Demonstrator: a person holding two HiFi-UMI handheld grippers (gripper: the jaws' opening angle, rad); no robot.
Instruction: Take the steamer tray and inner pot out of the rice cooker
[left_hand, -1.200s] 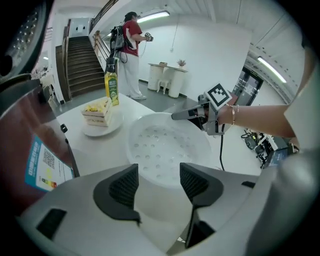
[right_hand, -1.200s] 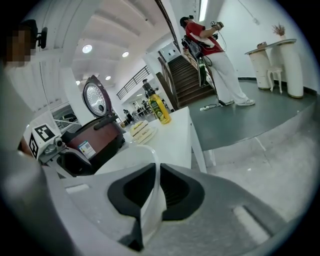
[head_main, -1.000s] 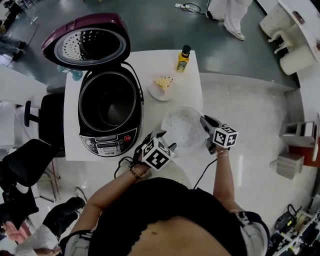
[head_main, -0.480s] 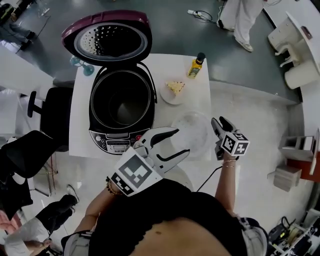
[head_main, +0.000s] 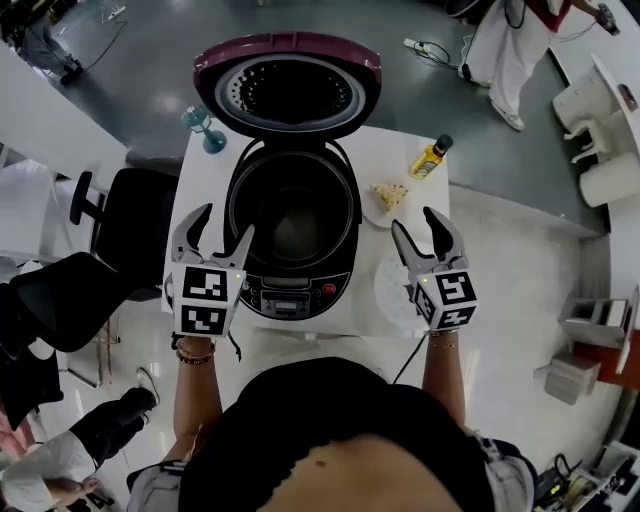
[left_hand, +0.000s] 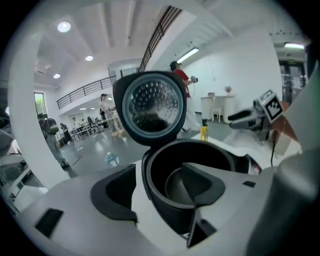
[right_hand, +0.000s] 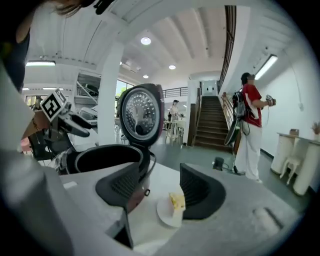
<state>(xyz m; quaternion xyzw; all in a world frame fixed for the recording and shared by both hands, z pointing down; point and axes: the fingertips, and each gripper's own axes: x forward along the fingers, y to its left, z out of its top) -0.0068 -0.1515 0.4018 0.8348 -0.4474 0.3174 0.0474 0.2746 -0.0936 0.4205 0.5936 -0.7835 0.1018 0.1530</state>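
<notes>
The rice cooker (head_main: 290, 295) stands in the middle of the white surface (head_main: 385, 155), its maroon lid (head_main: 288, 85) swung up on the far side. The inner pot (head_main: 295, 215) sits down inside the cooker, dark and round, with nothing on top of it. The steamer tray (head_main: 388, 287), a pale round disc, lies flat on the surface just right of the cooker's control panel, at the near edge, partly hidden behind the right gripper (head_main: 414, 218). That gripper is raised above the surface to the right of the cooker, and its jaws have just been opening; they stand wide with nothing between them. The left gripper (head_main: 225, 222) is raised at the cooker's left side, its jaws also just opened further and moderately apart, empty, with the pot's rim seen beyond them in the left gripper view. Far right of the cooker a small plate (head_main: 385, 197) holds a yellow piece of food, and a bottle (head_main: 430, 157) with a dark cap stands beyond it near the far right corner. A blue-green glass (head_main: 205, 130) stands at the far left corner.
</notes>
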